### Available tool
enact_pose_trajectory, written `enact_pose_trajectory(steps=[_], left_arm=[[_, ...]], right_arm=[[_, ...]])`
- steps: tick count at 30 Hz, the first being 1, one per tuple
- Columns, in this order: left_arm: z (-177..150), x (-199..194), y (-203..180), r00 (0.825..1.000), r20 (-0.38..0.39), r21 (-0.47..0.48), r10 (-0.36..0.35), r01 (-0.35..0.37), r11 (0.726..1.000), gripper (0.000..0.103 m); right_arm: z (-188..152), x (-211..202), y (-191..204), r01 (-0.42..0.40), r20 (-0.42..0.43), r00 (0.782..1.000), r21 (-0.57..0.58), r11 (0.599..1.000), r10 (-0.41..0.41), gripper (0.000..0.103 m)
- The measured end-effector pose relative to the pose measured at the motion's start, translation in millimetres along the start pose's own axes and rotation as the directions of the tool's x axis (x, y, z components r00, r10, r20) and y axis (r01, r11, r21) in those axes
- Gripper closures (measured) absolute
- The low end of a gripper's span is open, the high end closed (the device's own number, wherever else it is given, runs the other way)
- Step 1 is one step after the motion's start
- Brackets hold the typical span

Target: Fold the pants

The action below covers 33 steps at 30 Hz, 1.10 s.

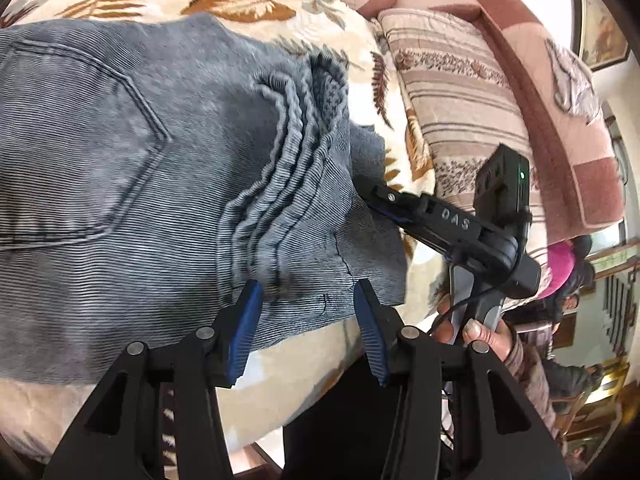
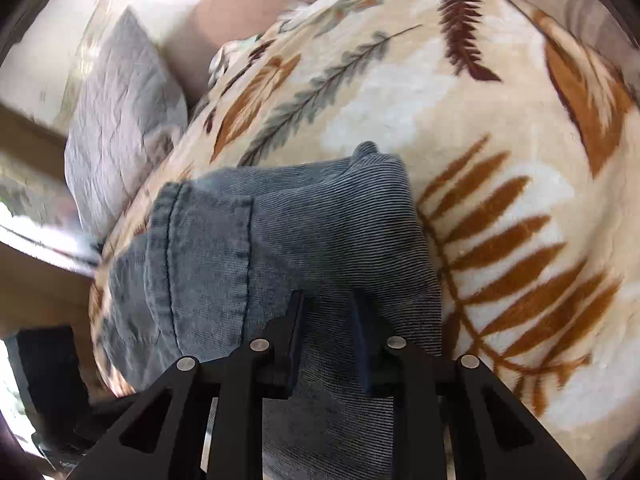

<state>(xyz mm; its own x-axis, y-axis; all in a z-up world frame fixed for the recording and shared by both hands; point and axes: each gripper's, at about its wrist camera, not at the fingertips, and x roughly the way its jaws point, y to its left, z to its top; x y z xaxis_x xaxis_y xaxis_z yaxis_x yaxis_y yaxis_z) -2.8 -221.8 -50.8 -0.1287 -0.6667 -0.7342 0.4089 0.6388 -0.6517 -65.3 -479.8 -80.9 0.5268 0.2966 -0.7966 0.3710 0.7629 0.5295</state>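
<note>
Grey-blue corduroy pants [image 1: 132,168] lie on a cream leaf-patterned blanket [image 1: 240,0], back pocket up, with bunched seam folds near the middle. My left gripper [image 1: 308,292] is open, its blue pads on either side of the pants' near edge. The right gripper [image 1: 384,204] shows in the left wrist view, its tip against the pants' right edge, held by a hand [image 1: 476,328]. In the right wrist view, the right gripper [image 2: 326,300] has pants cloth [image 2: 304,216] running between its narrowly parted pads; whether they pinch it is unclear.
A striped pillow [image 1: 456,92] and a pink-and-brown cushion [image 1: 560,128] lie to the right on the bed. A grey pillow [image 2: 120,120] lies at the far left in the right wrist view. The blanket [image 2: 500,160] spreads to the right of the pants.
</note>
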Motion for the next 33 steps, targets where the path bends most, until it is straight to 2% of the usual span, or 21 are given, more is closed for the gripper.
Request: enact_pose_trajectory(steps=[3, 5, 7, 10, 12, 14, 15, 17, 20, 24, 27, 28, 30, 33], left_arm=[[1, -26, 7, 0.997, 0.059, -0.017, -0.043, 0.044, 0.999, 0.057], [0, -42, 14, 0.994, 0.095, -0.026, -0.061, 0.063, 0.998, 0.055], [0, -64, 24, 0.988, 0.138, -0.039, -0.061, 0.067, 0.997, 0.051], [-1, -103, 48, 0.977, 0.210, -0.063, -0.048, 0.062, 0.996, 0.050], [-2, -128, 68, 0.966, 0.259, -0.090, -0.017, 0.042, 0.995, 0.045], [-7, -154, 95, 0.953, 0.302, -0.130, 0.012, 0.028, 0.991, 0.044], [-9, -170, 114, 0.945, 0.326, -0.163, 0.023, 0.032, 0.986, 0.044], [-14, -194, 141, 0.933, 0.358, -0.214, 0.036, 0.045, 0.976, 0.043], [-14, -221, 186, 0.927, 0.372, -0.289, 0.048, 0.066, 0.955, 0.031], [-9, -219, 226, 0.945, 0.328, -0.352, 0.005, 0.117, 0.929, 0.029], [1, -204, 247, 0.958, 0.280, -0.383, -0.060, 0.169, 0.908, 0.029], [5, -199, 249, 0.961, 0.266, -0.380, -0.080, 0.181, 0.907, 0.029], [12, -194, 252, 0.968, 0.238, -0.375, -0.086, 0.173, 0.910, 0.029], [25, -186, 252, 0.979, 0.193, -0.361, -0.063, 0.130, 0.924, 0.029]], right_arm=[[-2, -17, 20, 0.067, 0.031, 0.997, -0.067, 0.996, -0.065, 0.076], [-5, -29, 37, 0.063, 0.063, 0.996, -0.096, 0.993, -0.057, 0.073], [-8, -36, 55, 0.064, 0.085, 0.995, -0.125, 0.990, -0.054, 0.066], [-13, -37, 93, 0.039, 0.085, 0.996, -0.174, 0.984, -0.025, 0.064], [-19, -33, 124, 0.032, 0.074, 0.997, -0.231, 0.972, -0.015, 0.062], [-29, -25, 154, 0.026, 0.057, 0.998, -0.295, 0.955, -0.010, 0.053], [-36, -18, 172, 0.020, 0.043, 0.999, -0.335, 0.942, -0.006, 0.052], [-54, -1, 208, 0.018, 0.016, 1.000, -0.434, 0.901, -0.012, 0.050], [-89, 24, 256, 0.012, -0.018, 0.999, -0.567, 0.824, -0.027, 0.047], [-133, 50, 303, 0.018, -0.026, 0.998, -0.697, 0.717, -0.050, 0.043], [-166, 68, 333, 0.058, 0.010, 0.997, -0.791, 0.609, -0.083, 0.040], [-178, 75, 343, 0.083, 0.033, 0.995, -0.825, 0.559, -0.099, 0.037], [-194, 87, 355, 0.116, 0.065, 0.991, -0.861, 0.495, -0.119, 0.035], [-205, 102, 364, 0.161, 0.105, 0.983, -0.885, 0.437, -0.151, 0.035]])
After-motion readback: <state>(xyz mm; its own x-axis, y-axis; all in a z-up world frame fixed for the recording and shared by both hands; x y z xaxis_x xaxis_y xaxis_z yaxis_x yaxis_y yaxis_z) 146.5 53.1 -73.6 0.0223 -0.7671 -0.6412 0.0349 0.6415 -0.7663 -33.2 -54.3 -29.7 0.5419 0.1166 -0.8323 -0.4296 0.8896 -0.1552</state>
